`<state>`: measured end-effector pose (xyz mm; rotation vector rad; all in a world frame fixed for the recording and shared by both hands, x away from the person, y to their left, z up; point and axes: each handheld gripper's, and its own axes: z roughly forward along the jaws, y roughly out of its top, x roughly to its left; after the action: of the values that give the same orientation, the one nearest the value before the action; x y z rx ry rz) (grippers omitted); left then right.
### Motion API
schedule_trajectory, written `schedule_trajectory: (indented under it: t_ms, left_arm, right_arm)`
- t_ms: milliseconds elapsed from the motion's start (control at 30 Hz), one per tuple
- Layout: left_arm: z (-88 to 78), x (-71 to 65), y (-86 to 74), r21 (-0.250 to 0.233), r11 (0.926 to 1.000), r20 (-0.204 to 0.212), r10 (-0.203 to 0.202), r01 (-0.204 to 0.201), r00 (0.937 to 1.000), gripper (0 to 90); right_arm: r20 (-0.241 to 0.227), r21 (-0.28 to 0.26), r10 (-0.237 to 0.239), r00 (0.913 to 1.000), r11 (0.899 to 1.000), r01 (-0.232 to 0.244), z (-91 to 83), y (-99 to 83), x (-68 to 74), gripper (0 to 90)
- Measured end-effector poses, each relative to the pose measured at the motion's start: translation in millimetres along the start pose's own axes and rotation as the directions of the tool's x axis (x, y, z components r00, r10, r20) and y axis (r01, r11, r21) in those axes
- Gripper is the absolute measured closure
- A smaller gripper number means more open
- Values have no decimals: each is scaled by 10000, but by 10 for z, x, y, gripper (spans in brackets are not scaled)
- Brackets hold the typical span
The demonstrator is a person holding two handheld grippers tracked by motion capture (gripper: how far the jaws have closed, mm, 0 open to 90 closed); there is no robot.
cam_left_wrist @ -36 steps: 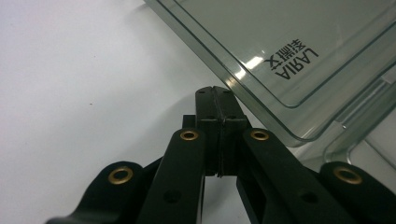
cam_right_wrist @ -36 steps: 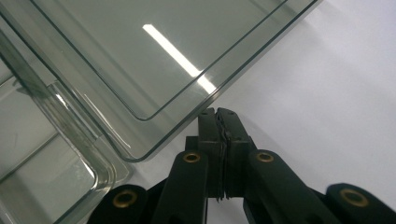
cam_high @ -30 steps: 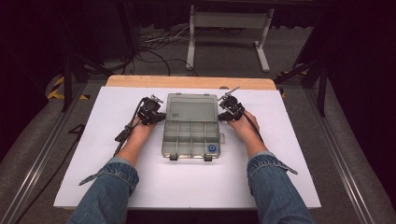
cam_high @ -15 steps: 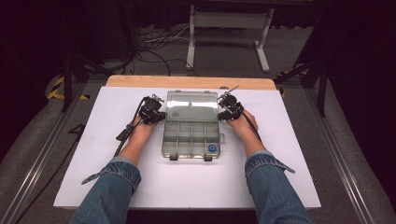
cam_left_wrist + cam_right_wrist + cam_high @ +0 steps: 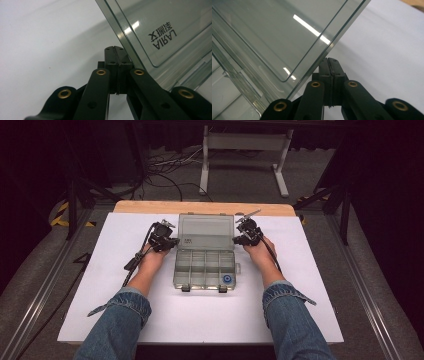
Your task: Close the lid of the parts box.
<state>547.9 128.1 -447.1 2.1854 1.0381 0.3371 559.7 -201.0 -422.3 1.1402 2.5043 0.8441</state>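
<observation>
A clear plastic compartment box [image 5: 204, 267] lies in the middle of the white table, its lid [image 5: 206, 231] swung up and back. The lid [image 5: 160, 32] carries dark printed lettering. My left gripper [image 5: 167, 241] is at the lid's left edge, jaws pressed together with nothing between them [image 5: 115, 51], and the edge runs just beside them. My right gripper [image 5: 242, 237] mirrors this at the lid's right edge, also shut [image 5: 330, 62], with the lid [image 5: 287, 35] tilted over its left side. A small blue round part [image 5: 226, 279] sits in the front right compartment.
The white table top [image 5: 100, 285] spreads wide on both sides and in front of the box. A wooden strip [image 5: 150, 207] runs along its far edge. Beyond it are cables and a white stand [image 5: 245, 150] on the floor.
The lid has swung a little farther up and back, and both grippers have moved slightly away from me along its side edges.
</observation>
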Motion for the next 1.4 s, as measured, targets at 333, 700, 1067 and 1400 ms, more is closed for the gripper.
schedule_trajectory:
  t_ms: [333, 700, 1067, 1400]
  left_arm:
    - [-68, -31, 26, -283, 9996, -208, -34, 28, 9998, 896]
    - [-181, -15, 52, -767, 9970, -143, -145, 134, 9998, 896]
    - [-270, -9, 71, -1142, 9934, 5, -83, 83, 10000, 896]
    - [-370, -15, 85, -1479, 9890, 175, 40, -14, 9998, 895]
  right_arm:
    - [143, -502, -163, 9998, 9986, 170, -114, 24, -1, 900]
    - [142, -1017, -212, 9997, 9946, 226, -229, 50, 1, 900]
    - [88, -1535, -378, 9992, 9874, 387, -363, 73, 14, 900]
    - [60, -1857, -651, 9979, 9805, 651, -476, 88, 44, 900]
